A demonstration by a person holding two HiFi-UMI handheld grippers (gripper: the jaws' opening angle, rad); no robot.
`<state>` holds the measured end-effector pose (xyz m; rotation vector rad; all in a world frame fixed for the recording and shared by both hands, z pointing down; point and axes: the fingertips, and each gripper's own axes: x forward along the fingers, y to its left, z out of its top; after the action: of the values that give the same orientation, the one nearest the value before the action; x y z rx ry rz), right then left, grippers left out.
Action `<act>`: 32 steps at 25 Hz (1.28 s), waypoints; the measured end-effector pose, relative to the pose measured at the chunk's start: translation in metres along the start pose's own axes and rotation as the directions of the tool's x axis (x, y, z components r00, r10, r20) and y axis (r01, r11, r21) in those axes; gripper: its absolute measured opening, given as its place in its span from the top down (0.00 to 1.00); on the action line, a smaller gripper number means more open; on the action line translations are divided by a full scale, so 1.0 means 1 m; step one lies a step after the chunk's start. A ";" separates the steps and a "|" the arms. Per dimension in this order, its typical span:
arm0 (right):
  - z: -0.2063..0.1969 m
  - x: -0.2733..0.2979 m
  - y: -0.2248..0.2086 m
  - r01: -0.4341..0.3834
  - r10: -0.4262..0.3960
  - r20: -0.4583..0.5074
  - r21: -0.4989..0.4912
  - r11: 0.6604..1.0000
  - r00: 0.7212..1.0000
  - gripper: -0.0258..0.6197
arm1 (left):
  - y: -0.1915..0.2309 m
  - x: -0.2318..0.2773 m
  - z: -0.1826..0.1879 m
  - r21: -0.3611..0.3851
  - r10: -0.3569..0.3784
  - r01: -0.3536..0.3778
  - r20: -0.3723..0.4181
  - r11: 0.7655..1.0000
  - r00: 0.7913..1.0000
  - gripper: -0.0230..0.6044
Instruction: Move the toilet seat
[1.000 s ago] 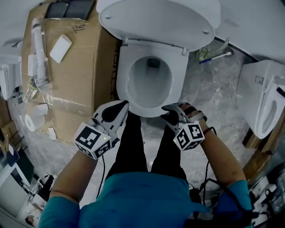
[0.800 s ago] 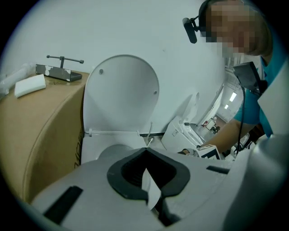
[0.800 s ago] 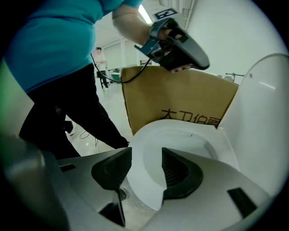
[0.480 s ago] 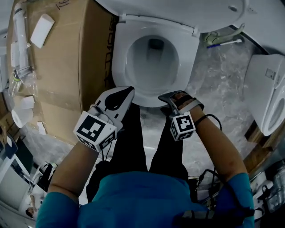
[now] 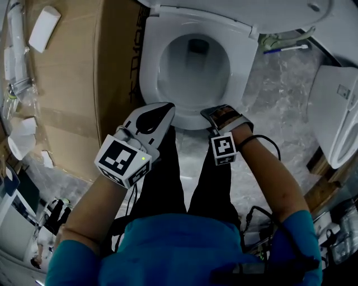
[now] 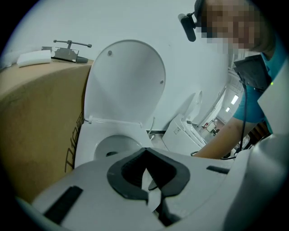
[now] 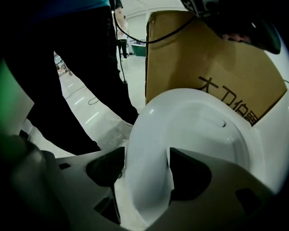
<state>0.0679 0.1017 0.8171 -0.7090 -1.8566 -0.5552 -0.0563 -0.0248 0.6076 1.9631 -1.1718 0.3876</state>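
In the head view, one toilet stood at 12 o'clock with its single toilet seat (image 5: 148, 72) lying down on the bowl and its one lid (image 5: 235, 11) raised behind it. A second toilet (image 5: 335, 111) stood at 3 o'clock, and one cardboard box (image 5: 72, 84) at 10 o'clock carried a white block (image 5: 45, 28) on top. Two grippers reached forward over the person's dark trousers, each with one marker cube. The left gripper (image 5: 166, 108) sat just beside the seat's front edge at 7 o'clock of the bowl. The right gripper (image 5: 212, 114) sat at the front edge at 5 o'clock. In the left gripper view, the left gripper (image 6: 145, 153) had its two jaws drawn together with nothing between them. Beyond them at 12 o'clock lay the toilet seat (image 6: 88, 140) with the upright lid (image 6: 126, 81) above it. The cardboard box (image 6: 36, 122) was at 9 o'clock and the second toilet (image 6: 185, 131) at 2 o'clock. In the right gripper view, the right gripper (image 7: 146, 173) had its two jaws clamped on the front rim of the toilet seat (image 7: 144, 135), with one dark pad against each side of the white rim. The cardboard box (image 7: 203, 58) stood at 1 o'clock behind the bowl, and the person's trouser legs (image 7: 86, 81) filled 10 o'clock.
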 end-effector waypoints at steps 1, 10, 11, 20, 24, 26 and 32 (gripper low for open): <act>-0.003 0.004 0.000 0.001 -0.001 -0.018 -0.010 1.000 1.000 0.51 | 0.001 0.000 0.002 -0.003 0.000 0.000 0.004 1.000 1.000 0.98; 0.003 0.012 -0.007 0.010 -0.011 -0.048 -0.018 1.000 0.999 0.53 | 0.008 -0.005 0.008 -0.017 -0.005 0.005 0.007 1.000 1.000 0.98; 0.003 0.011 -0.007 0.005 -0.006 -0.050 -0.018 1.000 0.999 0.53 | 0.008 -0.006 0.009 -0.017 -0.006 0.006 0.008 1.000 1.000 0.98; 0.001 0.004 -0.005 -0.019 0.015 -0.073 -0.053 0.998 0.997 0.53 | 0.011 -0.011 0.017 -0.023 -0.006 0.006 0.014 1.000 1.000 0.98; 0.009 -0.003 -0.007 -0.013 0.011 -0.034 -0.037 0.999 0.999 0.53 | 0.012 -0.016 0.020 -0.041 -0.004 0.005 0.019 0.999 1.000 0.98; 0.011 -0.004 -0.009 0.006 -0.007 -0.037 -0.027 1.000 0.999 0.53 | 0.012 -0.019 0.022 -0.047 -0.003 0.005 0.027 0.999 1.000 0.98; 0.015 -0.014 -0.015 0.084 -0.083 -0.031 0.018 0.996 0.996 0.53 | 0.011 -0.025 0.027 -0.041 -0.004 0.005 0.040 0.999 0.999 0.98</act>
<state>0.0518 0.0977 0.7977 -0.6094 -1.8670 -0.5979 -0.0820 -0.0333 0.5804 1.9455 -1.1914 0.3209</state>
